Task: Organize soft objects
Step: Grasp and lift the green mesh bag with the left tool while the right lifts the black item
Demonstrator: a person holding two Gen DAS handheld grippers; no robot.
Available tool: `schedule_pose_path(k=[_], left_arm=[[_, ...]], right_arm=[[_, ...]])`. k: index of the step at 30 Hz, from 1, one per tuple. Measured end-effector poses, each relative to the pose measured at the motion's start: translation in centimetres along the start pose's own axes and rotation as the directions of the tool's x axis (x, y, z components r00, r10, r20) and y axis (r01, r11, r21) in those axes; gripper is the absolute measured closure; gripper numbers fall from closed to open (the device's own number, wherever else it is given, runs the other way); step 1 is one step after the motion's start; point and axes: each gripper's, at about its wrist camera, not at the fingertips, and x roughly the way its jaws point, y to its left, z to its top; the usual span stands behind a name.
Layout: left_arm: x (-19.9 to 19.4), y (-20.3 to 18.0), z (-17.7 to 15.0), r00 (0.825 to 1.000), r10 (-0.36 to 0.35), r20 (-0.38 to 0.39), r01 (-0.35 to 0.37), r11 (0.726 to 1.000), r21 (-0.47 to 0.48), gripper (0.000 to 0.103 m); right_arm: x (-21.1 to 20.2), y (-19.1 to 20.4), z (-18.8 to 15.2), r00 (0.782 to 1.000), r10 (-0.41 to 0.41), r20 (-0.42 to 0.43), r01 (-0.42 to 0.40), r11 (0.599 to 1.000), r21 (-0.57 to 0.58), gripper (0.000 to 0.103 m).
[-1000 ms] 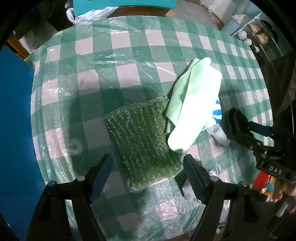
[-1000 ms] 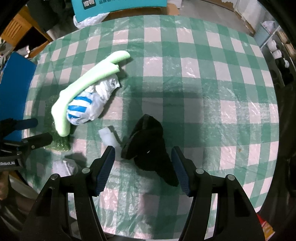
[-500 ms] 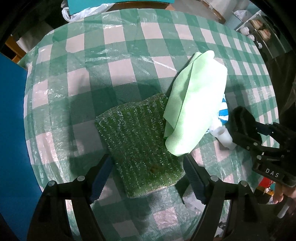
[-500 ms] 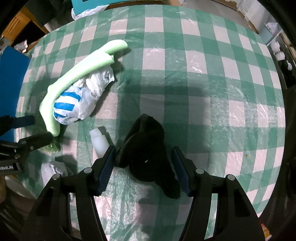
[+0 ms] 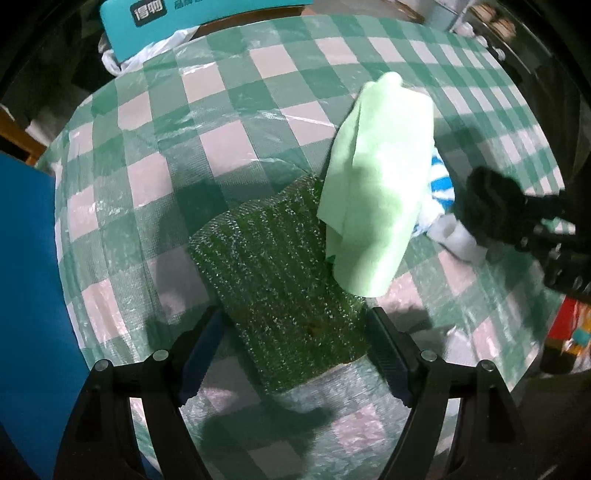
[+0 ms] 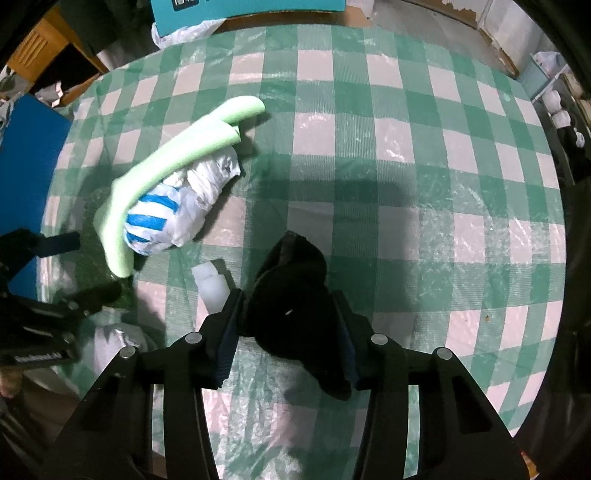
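Note:
A green bubble-wrap sheet (image 5: 280, 280) lies on the checked tablecloth (image 5: 229, 96). My left gripper (image 5: 295, 354) is open, its fingers either side of the sheet's near end. A light green foam sheet (image 5: 376, 192) rests partly on the bubble wrap and over a white and blue striped bag (image 6: 177, 214); the foam also shows in the right wrist view (image 6: 173, 158). A black soft object (image 6: 291, 295) sits between the fingers of my right gripper (image 6: 288, 332), whose pads press its sides. A small white foam piece (image 6: 212, 284) lies beside it.
A blue panel (image 5: 26, 280) stands at the table's left edge. A teal box (image 6: 236, 9) and a white plastic bag (image 6: 184, 31) sit past the far edge. Crumpled clear plastic (image 6: 114, 336) lies near the front left. Shelves (image 6: 561, 107) with white items stand at right.
My right gripper has narrowed onto the black soft object, which now fills the gap. My left gripper has moved forward, so the bubble wrap sits between its fingers.

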Motion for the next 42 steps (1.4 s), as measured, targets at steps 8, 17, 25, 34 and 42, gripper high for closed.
schedule_pose_path(k=[8,17,25,34,42], left_arm=[[-0.7,0.6,-2.1,0.999,0.031,0.034,-0.031,0.999,0.01,0.042],[-1.6,3.9,-2.6,0.999,-0.026,0.043,0.027,0.999,-0.022,0.087],[-2.8,5.3,-3.6,0.997,-0.034,0.064,0.035,0.999,-0.018,0.091],[-5.4,5.7,-3.3,0.993,-0.021,0.12,0.025,0.999,-0.024,0.092],[-7.4,7.0,-3.5,0.988,-0.022,0.154,0.026,0.999,-0.022,0.092]], right_arm=[[-1.4,1.3,0.1,1.0,0.007,0.028,-0.007,1.0,-0.011,0.057],[-3.0,2.6,-0.3,0.999,0.017,0.051,-0.015,0.999,-0.043,0.057],[-3.6,4.1,0.1,0.998,0.028,0.064,-0.024,0.997,-0.069,0.057],[-5.2,5.6,0.3,0.994,0.048,0.098,-0.038,0.995,-0.097,0.059],[-6.8,7.0,0.2,0.989,0.069,0.129,-0.054,0.992,-0.118,0.06]])
